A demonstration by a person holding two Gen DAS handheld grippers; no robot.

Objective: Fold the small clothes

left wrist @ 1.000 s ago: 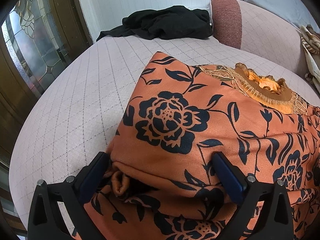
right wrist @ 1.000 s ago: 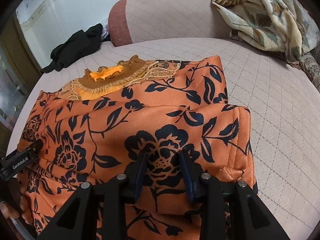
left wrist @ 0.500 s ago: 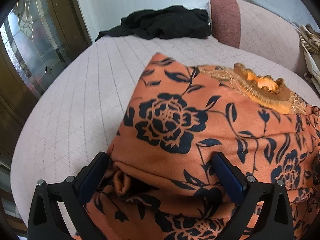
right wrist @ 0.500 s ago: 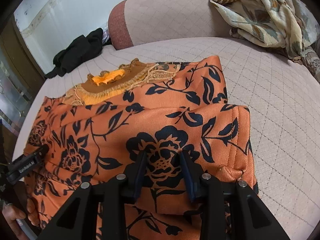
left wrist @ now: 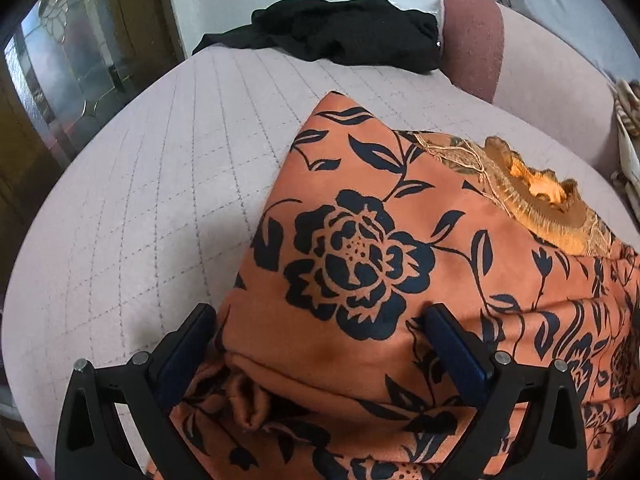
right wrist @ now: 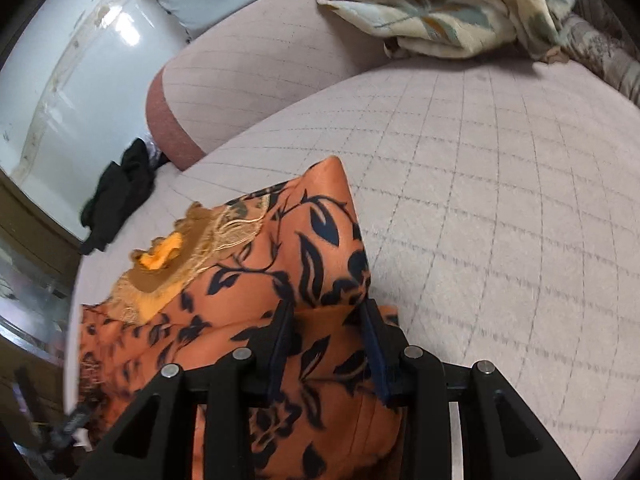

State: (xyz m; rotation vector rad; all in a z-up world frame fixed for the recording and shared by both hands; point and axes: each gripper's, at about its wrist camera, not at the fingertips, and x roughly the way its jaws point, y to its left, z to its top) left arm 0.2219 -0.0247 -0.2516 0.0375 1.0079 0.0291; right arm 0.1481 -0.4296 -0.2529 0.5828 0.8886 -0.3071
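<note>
We see the orange garment with black flowers filling the lower frame on the quilted pink sofa seat. Our left gripper gapes wide around its fold; our right gripper pinches a bunched edge.

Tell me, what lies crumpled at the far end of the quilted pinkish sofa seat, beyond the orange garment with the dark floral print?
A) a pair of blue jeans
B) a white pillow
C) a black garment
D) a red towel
C: a crumpled black garment lies at the far end of the quilted pinkish sofa seat, beyond the orange garment with the dark floral print, beside the reddish armrest.
</note>
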